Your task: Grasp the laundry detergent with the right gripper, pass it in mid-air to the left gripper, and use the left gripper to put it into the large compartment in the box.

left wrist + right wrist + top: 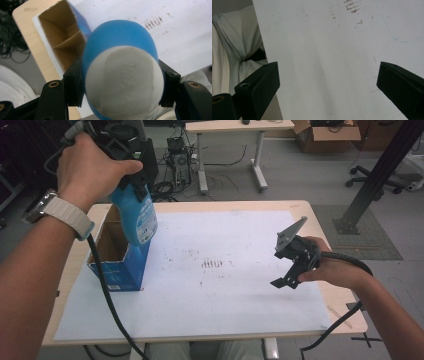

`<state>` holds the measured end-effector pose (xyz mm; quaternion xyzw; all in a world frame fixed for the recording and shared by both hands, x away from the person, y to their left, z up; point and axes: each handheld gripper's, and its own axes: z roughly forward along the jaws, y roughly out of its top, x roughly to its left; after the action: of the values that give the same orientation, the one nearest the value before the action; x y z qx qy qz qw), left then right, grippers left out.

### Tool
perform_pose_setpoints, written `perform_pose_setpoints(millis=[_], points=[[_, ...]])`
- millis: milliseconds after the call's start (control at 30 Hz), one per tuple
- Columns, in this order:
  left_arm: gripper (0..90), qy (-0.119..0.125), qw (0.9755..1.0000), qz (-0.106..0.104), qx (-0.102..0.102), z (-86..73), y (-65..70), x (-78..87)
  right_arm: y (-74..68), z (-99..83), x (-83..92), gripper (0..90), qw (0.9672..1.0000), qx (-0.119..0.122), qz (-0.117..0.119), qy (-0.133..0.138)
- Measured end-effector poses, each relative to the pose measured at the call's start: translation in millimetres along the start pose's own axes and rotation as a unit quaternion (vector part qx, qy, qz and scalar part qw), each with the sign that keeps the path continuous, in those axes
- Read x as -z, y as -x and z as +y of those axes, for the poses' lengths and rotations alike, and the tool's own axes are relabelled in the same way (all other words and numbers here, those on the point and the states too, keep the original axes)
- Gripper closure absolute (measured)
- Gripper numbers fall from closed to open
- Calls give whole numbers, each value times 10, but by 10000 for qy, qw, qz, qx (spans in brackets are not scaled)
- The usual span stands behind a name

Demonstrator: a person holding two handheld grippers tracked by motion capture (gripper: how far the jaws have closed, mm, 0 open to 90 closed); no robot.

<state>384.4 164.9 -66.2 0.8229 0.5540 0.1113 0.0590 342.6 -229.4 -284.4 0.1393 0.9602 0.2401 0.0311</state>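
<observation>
Left claw (120, 82), clenched on a rounded blue plastic bottle with a white base (122, 75): both black jaws press the bottle's sides near its white end. In the high view the left claw (131, 180) holds the bottle (137, 217) raised and tilted above the open top of a blue cardboard box with a brown inner face (117, 265); its lower end hangs at the box's right wall, and whether the two touch cannot be told. The bottle bears a white-and-blue label whose print is too small to read. Right claw (327, 82), released: its jaws stand wide apart with nothing between them, over the white sheet (332, 50) covering the light wooden tabletop (320, 227). In the high view the right claw (285, 270) hovers well apart from the box, at the sheet's right side, beside faint dark smudges (212, 264)
</observation>
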Motion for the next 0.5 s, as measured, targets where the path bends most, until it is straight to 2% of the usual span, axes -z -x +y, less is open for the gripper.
perform_pose_setpoints(millis=[267,500], points=[[379,-28,9983,70,586,-25,-249,-10,22,-1,12,52,10000,26,-37,-1],[378,37,9954,243,925,-61,-401,-45,35,-6,4,52,10000,19,-30,-20]])
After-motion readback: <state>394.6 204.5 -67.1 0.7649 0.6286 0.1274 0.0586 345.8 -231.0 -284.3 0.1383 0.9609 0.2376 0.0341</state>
